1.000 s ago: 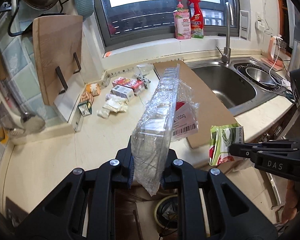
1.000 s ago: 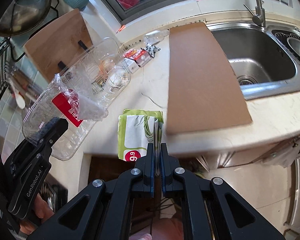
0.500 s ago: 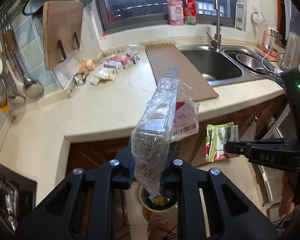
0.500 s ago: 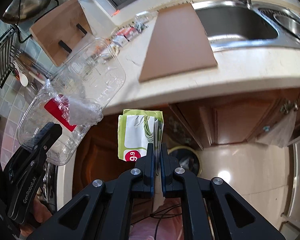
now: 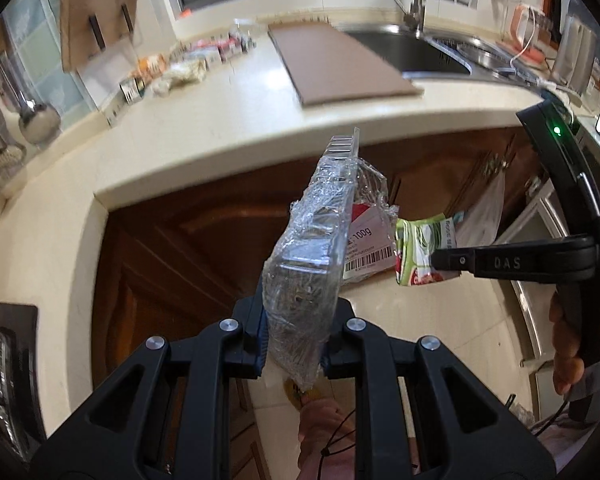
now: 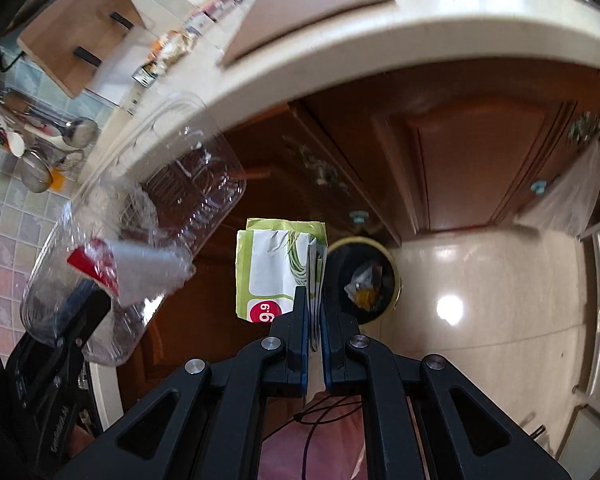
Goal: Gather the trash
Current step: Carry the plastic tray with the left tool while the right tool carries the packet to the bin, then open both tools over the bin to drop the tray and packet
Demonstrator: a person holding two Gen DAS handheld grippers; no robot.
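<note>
My left gripper [image 5: 298, 320] is shut on a clear plastic tray [image 5: 312, 248] wrapped in film, with a red and white barcode label. In the right wrist view the same tray [image 6: 172, 200] hangs at the left, the left gripper [image 6: 88, 304] under it. My right gripper [image 6: 314, 304] is shut on a folded green and white packet [image 6: 276, 268]. The packet [image 5: 420, 252] also shows beside the tray in the left wrist view. A round bin [image 6: 364, 280] with a yellow rim stands on the floor just beyond the packet, with trash inside. Both grippers point steeply down in front of the cabinets.
The cream countertop edge [image 5: 220, 160] curves above dark wooden cabinet doors [image 6: 460, 160]. On the counter lie a brown board [image 5: 332, 60], several wrappers [image 5: 188, 68] and a sink [image 5: 412, 52]. A plastic bag [image 6: 572, 196] hangs from a cabinet handle. A person's hand [image 5: 568, 344] holds the right gripper.
Both grippers have dropped from counter height and pulled back from the counter, tilting further down with their loads still held. The cabinets, the floor and the bin have come into view.
</note>
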